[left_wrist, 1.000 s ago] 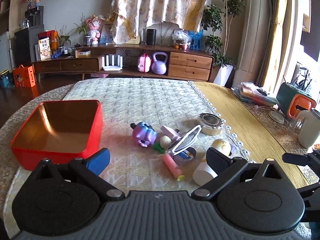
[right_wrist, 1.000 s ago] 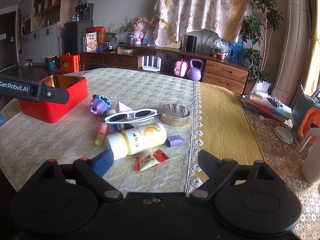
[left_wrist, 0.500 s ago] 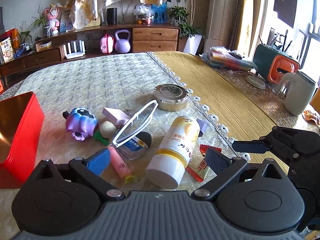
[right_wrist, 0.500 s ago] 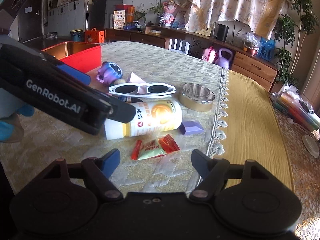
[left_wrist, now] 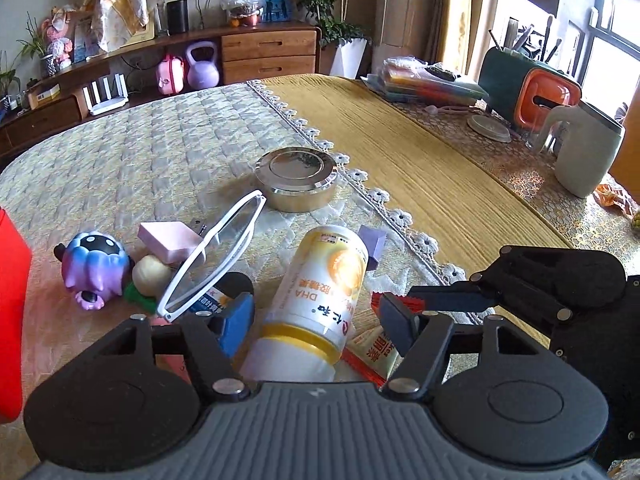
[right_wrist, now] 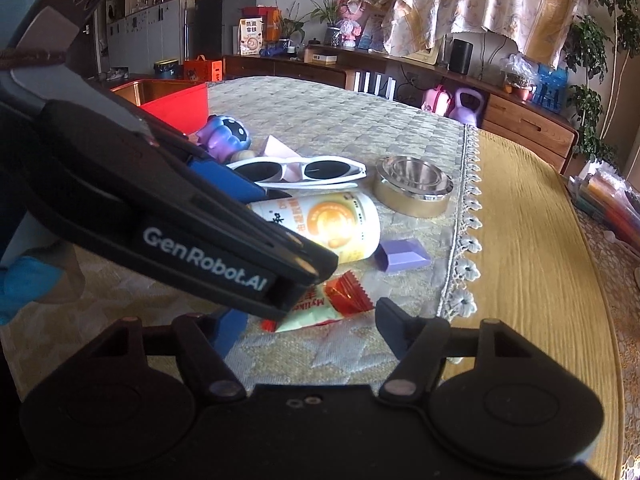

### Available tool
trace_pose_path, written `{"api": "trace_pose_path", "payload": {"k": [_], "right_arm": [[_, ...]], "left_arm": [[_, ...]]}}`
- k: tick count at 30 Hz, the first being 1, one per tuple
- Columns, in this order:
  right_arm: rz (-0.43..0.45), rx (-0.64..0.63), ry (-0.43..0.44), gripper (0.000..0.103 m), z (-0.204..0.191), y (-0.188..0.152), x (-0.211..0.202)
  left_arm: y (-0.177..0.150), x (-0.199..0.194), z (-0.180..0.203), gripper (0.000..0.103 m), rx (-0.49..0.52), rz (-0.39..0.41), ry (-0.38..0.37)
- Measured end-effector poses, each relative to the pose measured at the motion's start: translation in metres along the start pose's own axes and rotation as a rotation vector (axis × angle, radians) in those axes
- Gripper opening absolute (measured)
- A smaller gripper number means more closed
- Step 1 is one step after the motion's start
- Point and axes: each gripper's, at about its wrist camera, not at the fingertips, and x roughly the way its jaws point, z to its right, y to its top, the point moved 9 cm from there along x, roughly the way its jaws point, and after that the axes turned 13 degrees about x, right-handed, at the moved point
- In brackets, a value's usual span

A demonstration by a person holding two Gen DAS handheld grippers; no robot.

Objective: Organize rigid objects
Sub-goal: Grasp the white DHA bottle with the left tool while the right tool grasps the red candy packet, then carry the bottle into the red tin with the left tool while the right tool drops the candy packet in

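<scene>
Nothing sorted yet as far as I can see: my left claw (left_wrist: 316,320) is spread around the bottle (left_wrist: 316,300) lying on the tablecloth (left_wrist: 160,160), right claw (right_wrist: 308,326) spread over the candy wrapper (right_wrist: 320,304), clutter unboxed.

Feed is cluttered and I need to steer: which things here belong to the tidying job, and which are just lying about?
Job:
left gripper, open around the yellow bottle
sunglasses
metal tin
purple toy
pink block
purple block
red box

Lying about:
white kettle
stacked folders
kettlebell
</scene>
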Motion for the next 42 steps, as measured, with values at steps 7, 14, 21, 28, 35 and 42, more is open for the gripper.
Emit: {"api": "trace_pose_path", "payload": {"k": [7,14,21,28,35,42], "right_arm": [[0.000,0.026,0.020,0.064,-0.001,0.001,0.002],[0.007,0.022,0.024,0.035,-0.007,0.001,-0.002],[0.019,0.014,-0.009,0.026,-0.007,0.003,-0.008],[0.032,0.014,-0.016,0.025,-0.015,0.005,-0.022],[0.034,-0.002,-0.005,0.025,-0.032,0.022,-0.040],[0.046,-0.033,0.038,0.026,-0.063,0.055,-0.053]], "left_arm": [[0.000,0.005,-0.003,0.052,-0.019,-0.018,-0.013],[-0.001,0.001,-0.007,0.046,-0.021,-0.018,0.015],[-0.011,-0.012,-0.023,0.046,-0.079,-0.020,0.052],[-0.020,-0.039,-0.040,0.046,-0.128,-0.012,0.070],[-0.028,-0.081,-0.070,0.046,-0.180,-0.008,0.118],[-0.036,-0.127,-0.113,0.046,-0.215,0.015,0.191]]}}
